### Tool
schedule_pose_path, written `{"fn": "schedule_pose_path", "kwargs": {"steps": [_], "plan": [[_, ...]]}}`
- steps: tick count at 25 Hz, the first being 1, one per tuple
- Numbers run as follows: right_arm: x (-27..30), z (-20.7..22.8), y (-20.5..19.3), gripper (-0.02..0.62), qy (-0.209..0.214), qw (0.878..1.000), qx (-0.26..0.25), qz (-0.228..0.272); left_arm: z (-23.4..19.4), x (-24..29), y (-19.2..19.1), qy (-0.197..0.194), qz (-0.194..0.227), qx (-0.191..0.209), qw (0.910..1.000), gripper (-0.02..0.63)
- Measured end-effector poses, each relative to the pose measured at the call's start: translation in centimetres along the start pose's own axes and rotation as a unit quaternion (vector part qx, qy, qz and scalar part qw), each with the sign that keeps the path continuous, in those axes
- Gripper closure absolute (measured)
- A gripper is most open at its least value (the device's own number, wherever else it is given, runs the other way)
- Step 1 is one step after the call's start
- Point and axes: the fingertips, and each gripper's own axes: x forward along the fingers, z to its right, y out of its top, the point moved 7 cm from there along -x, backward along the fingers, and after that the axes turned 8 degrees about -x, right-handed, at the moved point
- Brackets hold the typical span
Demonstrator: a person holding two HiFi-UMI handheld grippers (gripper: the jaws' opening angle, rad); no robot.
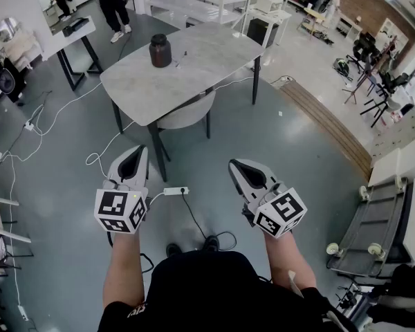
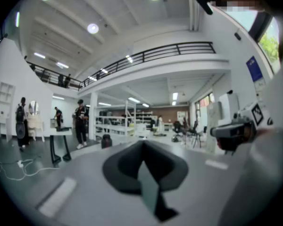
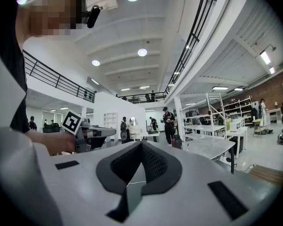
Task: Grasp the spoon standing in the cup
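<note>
In the head view, the white left gripper (image 1: 140, 152) and the white right gripper (image 1: 236, 166) are held level, both closed and empty, well apart from the grey oval table (image 1: 207, 54), on which a dark brown container (image 1: 160, 50) stands upright. In the left gripper view, the jaws are seen pressed together on nothing. In the right gripper view, the jaws are likewise shut; the spoon is too small for its direction to be told
</note>
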Motion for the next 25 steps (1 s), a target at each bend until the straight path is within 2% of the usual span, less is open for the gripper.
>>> {"fn": "schedule_pose_path", "kwargs": {"steps": [9, 15, 17, 21, 25], "plan": [[-3.4, 2.9, -1.6, 0.604, -0.014, 1.0, 0.021, -0.002, 2.7, 2.1, -0.7, -0.001, -0.01, -0.002, 0.9999, 0.598], [-5.1, 3.5, -2.9, 0.603, 0.033, 0.999, 0.04, -0.011, 4.9, 3.3, 0.0, -0.003, 0.0, 0.013, 0.9999, 0.598], [-5.4, 4.0, -3.5, 0.603, 0.037, 0.998, 0.047, -0.018, 5.4, 3.8, -0.3, 0.0, -0.004, 0.013, 0.9999, 0.598], [-5.6, 5.3, -4.8, 0.603, 0.031, 0.997, 0.072, -0.026, 5.1, 5.1, -1.6, 0.011, -0.025, 0.002, 0.9996, 0.598], [-4.0, 7.6, -5.8, 0.601, 0.023, 0.995, 0.088, -0.035, 3.9, 7.6, -2.0, 0.006, -0.029, -0.006, 0.9995, 0.598]]}}
